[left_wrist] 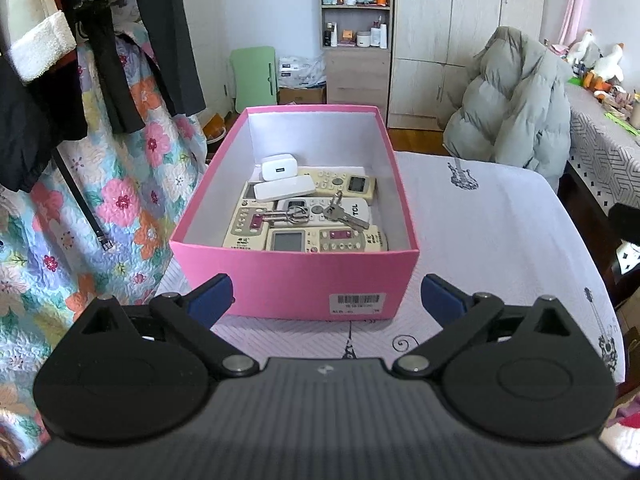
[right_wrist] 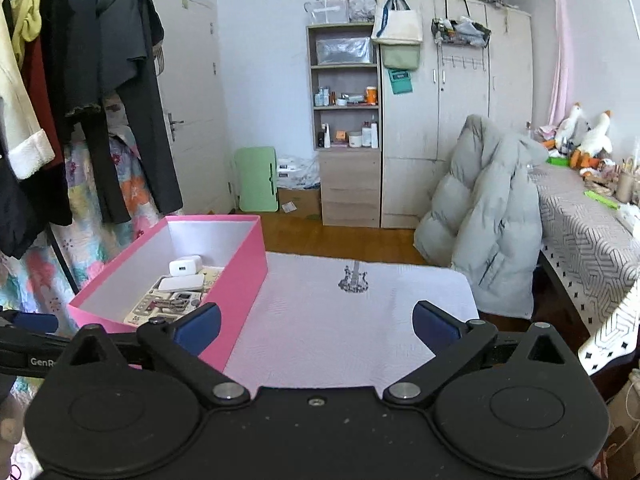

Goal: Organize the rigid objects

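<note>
Both grippers, left and right, spread their fingers wide, empty, before the pink cardboard box on the white quilted counter.
I judge its thin walls light but crushable, so I'd hold the short ends; the remotes and keys inside would slide.

Both wrist views face the wardrobe; left nearer, sharing the pink box.

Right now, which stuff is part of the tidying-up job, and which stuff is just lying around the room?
Part of the job:
pink box
remotes
keys
white charger
white case

Just lying about:
grey coat
hanging clothes
shelf bottles
toy geese
green stool
</note>
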Motion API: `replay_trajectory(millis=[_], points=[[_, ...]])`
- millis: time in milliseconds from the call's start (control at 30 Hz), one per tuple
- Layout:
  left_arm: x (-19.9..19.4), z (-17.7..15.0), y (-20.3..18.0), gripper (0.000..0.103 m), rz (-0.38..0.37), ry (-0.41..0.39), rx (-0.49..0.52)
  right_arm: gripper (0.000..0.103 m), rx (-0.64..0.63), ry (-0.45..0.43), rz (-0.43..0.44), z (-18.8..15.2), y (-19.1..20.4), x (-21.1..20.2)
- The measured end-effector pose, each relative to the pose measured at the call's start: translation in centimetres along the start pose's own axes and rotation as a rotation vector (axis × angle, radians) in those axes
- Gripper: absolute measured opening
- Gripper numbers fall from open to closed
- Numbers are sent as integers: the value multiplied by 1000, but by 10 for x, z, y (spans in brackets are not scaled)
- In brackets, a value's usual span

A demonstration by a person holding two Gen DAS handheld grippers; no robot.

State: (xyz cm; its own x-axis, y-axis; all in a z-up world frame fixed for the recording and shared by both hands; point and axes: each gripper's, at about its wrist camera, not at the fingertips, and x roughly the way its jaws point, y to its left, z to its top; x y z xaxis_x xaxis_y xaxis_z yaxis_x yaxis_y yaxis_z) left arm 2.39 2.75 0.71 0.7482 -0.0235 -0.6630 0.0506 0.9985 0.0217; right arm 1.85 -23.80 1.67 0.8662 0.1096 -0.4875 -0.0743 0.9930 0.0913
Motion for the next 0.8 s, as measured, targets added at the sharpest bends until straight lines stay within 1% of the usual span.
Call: replay_trajectory(millis=[133,233,367,500,567,700,800], points=[[-4,-6,-4,102,5,-4,3,103,-3,2,2,-7,0,-3],[-8,-9,-3,102,0,-16,-13,103,-3,-6,-2,-9,0,-5],[-14,-13,-6,102,13,-49,0,103,-8,-30,23,-14,-2,-8],[-18,-16,-9,102,14,-57,12,103,-7,-63,77,-17,-6,-14],[-19,-17,-11,102,16,-60,21,103,-5,-73,70,-17,-6,-16],[-20,-19,-12,102,0,-55,26,103,-43,-104,8,-19,-2,-21],[-22,-19,-10,102,5,-54,22,103,-24,-121,-7,-19,-4,-23]])
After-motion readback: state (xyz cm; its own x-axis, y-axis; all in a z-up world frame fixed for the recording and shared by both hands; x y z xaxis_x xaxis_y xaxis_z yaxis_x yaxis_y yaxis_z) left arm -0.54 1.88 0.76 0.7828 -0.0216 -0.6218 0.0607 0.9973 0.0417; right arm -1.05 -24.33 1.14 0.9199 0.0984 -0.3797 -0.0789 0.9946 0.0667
